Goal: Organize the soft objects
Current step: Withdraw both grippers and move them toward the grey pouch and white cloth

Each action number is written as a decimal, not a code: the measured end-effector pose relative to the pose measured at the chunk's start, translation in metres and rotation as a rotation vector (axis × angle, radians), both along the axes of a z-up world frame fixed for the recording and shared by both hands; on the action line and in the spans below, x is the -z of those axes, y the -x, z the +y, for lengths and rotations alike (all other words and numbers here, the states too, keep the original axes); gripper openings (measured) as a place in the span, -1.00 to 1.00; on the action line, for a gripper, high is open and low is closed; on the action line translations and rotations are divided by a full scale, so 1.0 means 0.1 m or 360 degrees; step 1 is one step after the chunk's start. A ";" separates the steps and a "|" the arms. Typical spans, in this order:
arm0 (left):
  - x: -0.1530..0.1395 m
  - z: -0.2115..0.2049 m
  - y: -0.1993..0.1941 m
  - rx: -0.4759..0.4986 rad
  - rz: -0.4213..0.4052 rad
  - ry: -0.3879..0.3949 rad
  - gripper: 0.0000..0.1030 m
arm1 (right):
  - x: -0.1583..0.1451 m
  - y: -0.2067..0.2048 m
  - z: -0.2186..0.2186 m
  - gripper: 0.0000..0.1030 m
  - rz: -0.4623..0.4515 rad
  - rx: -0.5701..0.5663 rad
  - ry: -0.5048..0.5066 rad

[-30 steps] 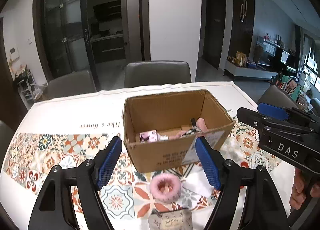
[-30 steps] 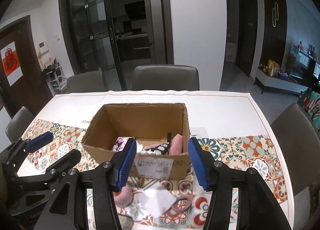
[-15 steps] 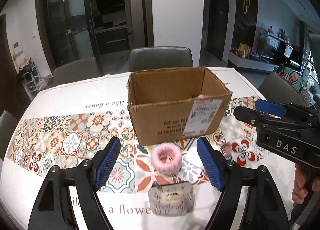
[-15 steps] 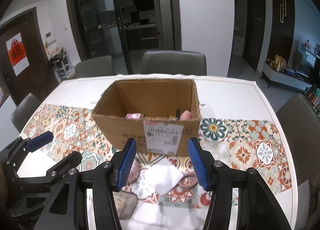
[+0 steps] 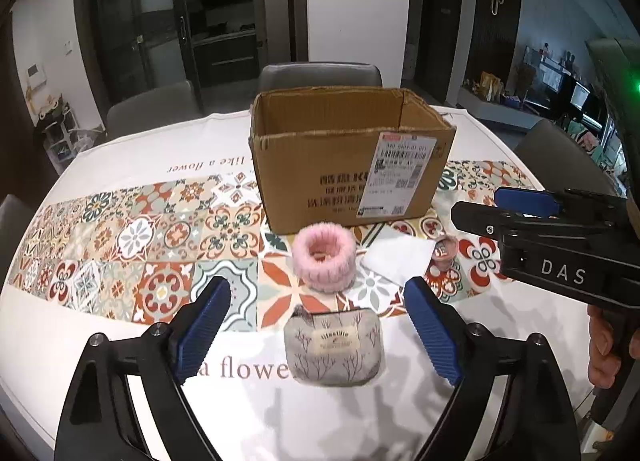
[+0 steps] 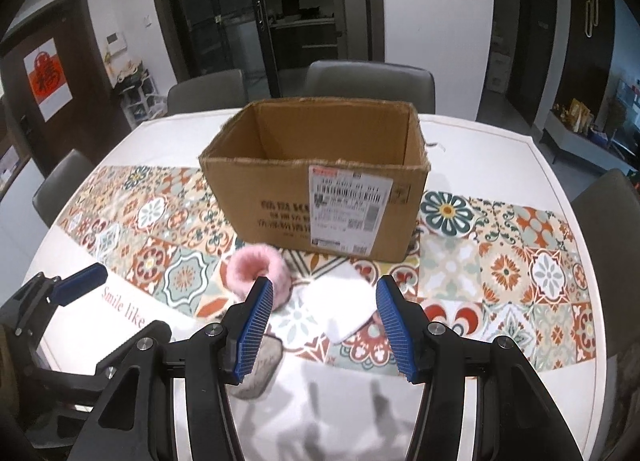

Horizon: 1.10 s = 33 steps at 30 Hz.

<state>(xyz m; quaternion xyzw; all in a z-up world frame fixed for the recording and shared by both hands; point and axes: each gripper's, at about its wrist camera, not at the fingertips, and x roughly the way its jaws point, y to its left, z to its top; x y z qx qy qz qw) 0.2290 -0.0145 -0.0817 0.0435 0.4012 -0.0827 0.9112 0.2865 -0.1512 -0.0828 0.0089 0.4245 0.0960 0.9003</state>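
An open cardboard box (image 5: 352, 169) stands mid-table; it also shows in the right wrist view (image 6: 320, 185). In front of it lie a fluffy pink ring (image 5: 323, 256), a white folded cloth (image 5: 400, 259), a small pink item (image 5: 445, 251) and a grey pouch (image 5: 333, 347). My left gripper (image 5: 318, 335) is open, low over the table, with the pouch between its fingers. My right gripper (image 6: 325, 327) is open above the white cloth (image 6: 340, 305), with the pink ring (image 6: 256, 271) at its left finger and the pouch (image 6: 256, 371) partly hidden.
A patterned tile runner (image 5: 132, 237) crosses the white tablecloth (image 6: 480, 141). Grey chairs (image 6: 368, 81) stand around the table. The right gripper's body (image 5: 560, 257) is at the right in the left wrist view; the left gripper (image 6: 68, 325) is at the left in the right wrist view.
Both grippers have dropped and drawn back from above the box toward the items in front of it. The box's inside is now out of sight. Both stay open.
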 end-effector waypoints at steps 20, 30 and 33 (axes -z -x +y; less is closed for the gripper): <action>0.60 -0.13 0.28 -0.0061 0.0096 -0.0001 0.81 | 0.53 0.11 0.06 0.07 0.0072 -0.0235 0.0064; 0.90 -0.26 0.24 -0.0068 0.0119 -0.0034 0.81 | 0.84 0.00 0.03 0.07 0.0086 -0.0325 0.0108; 0.97 -0.28 0.21 -0.0090 0.0127 -0.0044 0.81 | 0.91 -0.06 0.02 0.07 0.0089 -0.0347 0.0121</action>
